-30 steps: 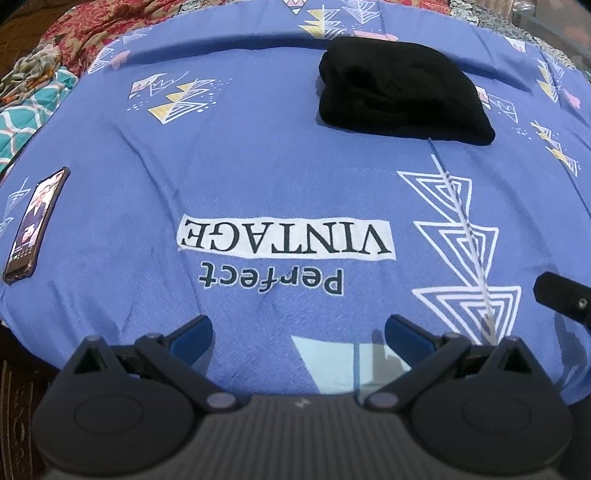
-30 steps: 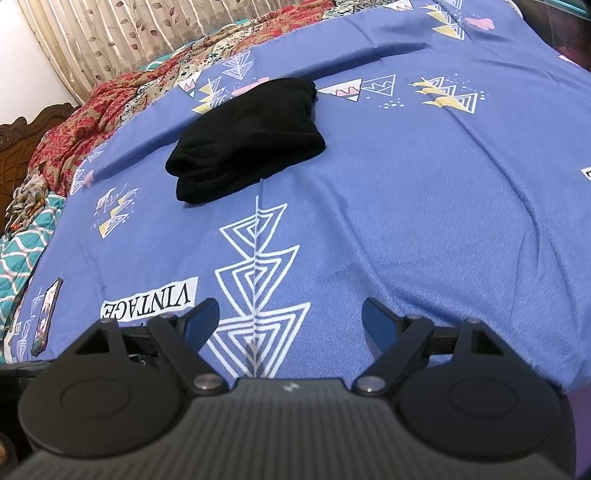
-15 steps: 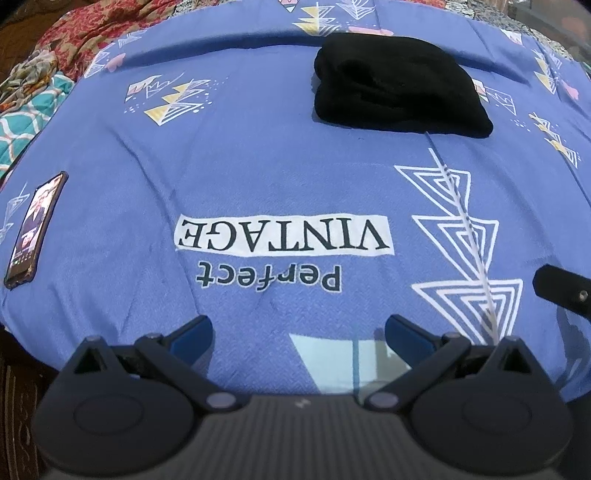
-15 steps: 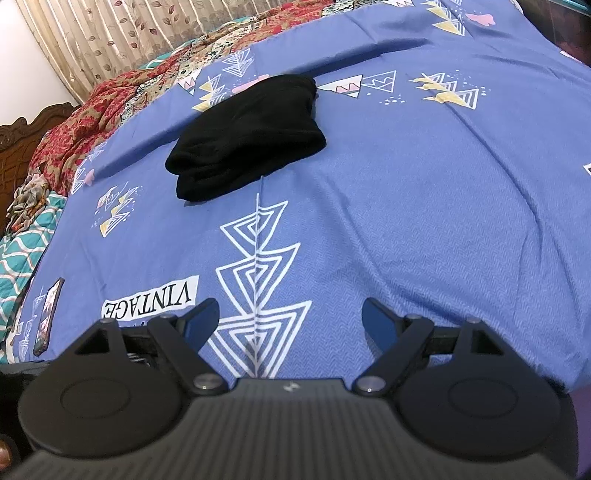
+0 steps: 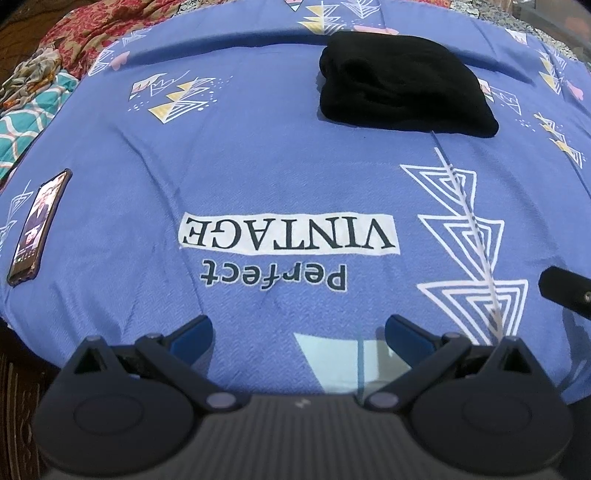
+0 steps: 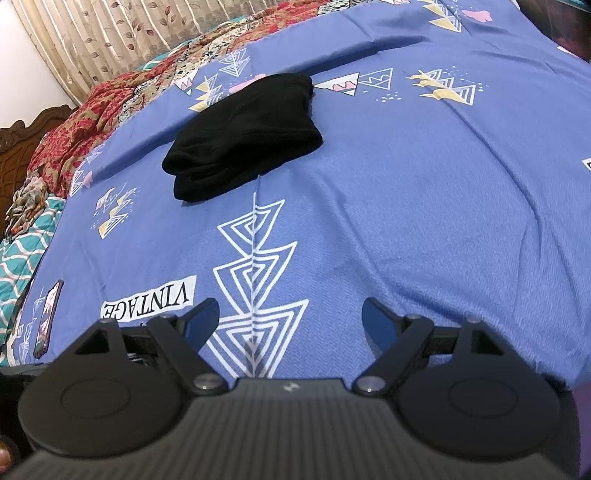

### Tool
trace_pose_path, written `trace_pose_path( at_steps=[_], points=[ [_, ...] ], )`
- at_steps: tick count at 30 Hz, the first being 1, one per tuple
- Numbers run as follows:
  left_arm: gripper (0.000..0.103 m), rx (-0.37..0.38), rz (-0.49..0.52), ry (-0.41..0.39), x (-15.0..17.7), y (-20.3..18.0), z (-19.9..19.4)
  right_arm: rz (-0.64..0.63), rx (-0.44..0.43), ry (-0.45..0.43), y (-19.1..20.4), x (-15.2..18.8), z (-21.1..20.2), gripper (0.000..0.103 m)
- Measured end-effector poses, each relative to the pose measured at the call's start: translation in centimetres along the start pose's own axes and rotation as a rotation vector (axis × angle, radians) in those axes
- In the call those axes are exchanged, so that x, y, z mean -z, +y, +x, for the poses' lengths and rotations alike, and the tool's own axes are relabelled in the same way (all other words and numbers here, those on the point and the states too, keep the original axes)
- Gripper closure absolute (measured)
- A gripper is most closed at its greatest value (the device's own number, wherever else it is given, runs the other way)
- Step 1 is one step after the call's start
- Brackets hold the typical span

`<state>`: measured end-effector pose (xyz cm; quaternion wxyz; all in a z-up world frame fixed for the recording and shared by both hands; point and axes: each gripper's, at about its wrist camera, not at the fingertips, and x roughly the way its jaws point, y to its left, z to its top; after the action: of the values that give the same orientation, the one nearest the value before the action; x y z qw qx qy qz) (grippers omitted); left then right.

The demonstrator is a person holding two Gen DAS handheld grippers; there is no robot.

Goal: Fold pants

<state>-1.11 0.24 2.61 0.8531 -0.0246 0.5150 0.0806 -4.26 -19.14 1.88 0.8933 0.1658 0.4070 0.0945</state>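
The black pants (image 5: 402, 85) lie folded into a compact bundle on the blue printed bedsheet (image 5: 258, 177), far ahead of both grippers; they also show in the right wrist view (image 6: 243, 136). My left gripper (image 5: 298, 334) is open and empty, low over the near edge of the bed by the "Perfect VINTAGE" print. My right gripper (image 6: 290, 317) is open and empty over the white triangle print. Part of the right gripper (image 5: 565, 291) shows at the right edge of the left wrist view.
A phone (image 5: 38, 225) lies on the sheet at the left edge, also seen in the right wrist view (image 6: 48, 317). Red patterned and teal quilts (image 6: 74, 122) are bunched at the far left. A curtain (image 6: 110, 33) and wooden headboard (image 6: 22, 136) stand behind.
Both grippers stay open and almost still; the views shift only slightly, with the pants unmoved on the sheet.
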Motion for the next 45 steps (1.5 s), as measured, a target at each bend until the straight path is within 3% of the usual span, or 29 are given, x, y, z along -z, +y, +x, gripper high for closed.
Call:
trace_pose_path(
  at_steps=[45],
  points=[
    [0.0,-0.028,0.009,0.014,0.2,-0.16,0.21,0.005,-0.011,0.003,-0.5,-0.1,-0.26,0.017]
  ],
)
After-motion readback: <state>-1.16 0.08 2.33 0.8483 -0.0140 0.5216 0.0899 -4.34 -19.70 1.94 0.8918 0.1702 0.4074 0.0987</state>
